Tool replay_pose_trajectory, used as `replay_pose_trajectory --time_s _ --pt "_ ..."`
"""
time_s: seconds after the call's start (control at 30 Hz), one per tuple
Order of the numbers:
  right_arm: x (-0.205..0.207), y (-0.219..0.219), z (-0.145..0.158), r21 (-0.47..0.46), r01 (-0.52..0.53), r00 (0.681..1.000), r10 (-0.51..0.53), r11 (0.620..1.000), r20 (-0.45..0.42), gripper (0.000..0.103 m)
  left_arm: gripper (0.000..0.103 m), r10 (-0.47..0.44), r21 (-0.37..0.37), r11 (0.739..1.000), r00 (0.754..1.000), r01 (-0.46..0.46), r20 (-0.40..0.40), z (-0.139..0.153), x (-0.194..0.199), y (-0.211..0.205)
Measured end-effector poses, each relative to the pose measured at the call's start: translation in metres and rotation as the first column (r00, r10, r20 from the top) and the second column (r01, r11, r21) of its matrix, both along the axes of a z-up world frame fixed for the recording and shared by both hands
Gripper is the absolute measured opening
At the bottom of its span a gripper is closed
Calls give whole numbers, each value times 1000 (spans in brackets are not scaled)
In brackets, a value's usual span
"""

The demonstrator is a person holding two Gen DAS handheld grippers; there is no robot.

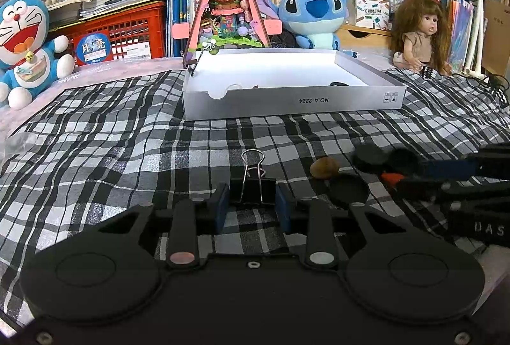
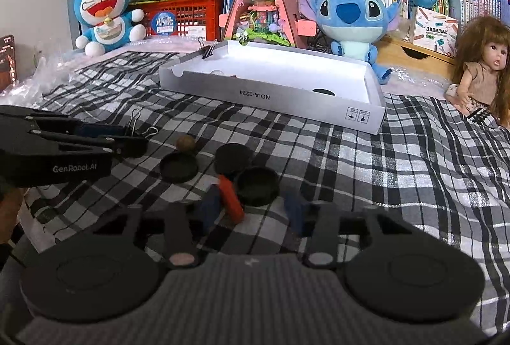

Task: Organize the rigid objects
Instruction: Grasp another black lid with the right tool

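At lower centre of the left wrist view, the left gripper [image 1: 252,197] is clamped on a black binder clip [image 1: 252,189] on the checked cloth [image 1: 127,128]. In the right wrist view, the right gripper [image 2: 251,206] has open jaws around an orange stick [image 2: 231,197] and black cap [image 2: 256,190], with the white box [image 2: 274,98] above.

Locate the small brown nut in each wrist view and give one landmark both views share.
Left wrist: the brown nut lies right of centre on the plaid cloth, right of the binder clip.
Right wrist: the nut lies left of centre, just beyond the leftmost black cap.
Shared landmark: the white box marked NO.A-2224.
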State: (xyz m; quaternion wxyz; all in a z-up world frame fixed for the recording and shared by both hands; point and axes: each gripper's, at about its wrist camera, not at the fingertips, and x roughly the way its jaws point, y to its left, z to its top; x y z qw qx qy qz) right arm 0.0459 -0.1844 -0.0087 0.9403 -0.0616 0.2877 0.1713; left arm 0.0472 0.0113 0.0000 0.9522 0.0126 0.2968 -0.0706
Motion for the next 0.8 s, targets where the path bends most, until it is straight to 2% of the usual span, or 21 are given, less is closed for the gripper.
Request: replay_pose_trajectory --time_s 0.07,0.23,0.67,0.73,0.8 --pt "0 -1 2 5 11 1000 -11 1000 6 18 29 -4 -11 1000 1000 3 -4 3 2 2" --pt "5 -5 7 41 31 1000 -31 999 1 17 29 5 -20 1000 1000 -4 13 11 6 5" --pt "3 -3 7 34 27 1000 -27 999 15 17 29 16 -33 999 1000 -16 17 14 6 8" --pt "3 -4 7 37 38 999 -39 999 20 22 29 17 -34 999 1000 -16 15 13 6 8" --pt "4 -7 7 48 73 997 -75 996 37 42 29 18 -33 999 1000 -18 13 12 6 8"
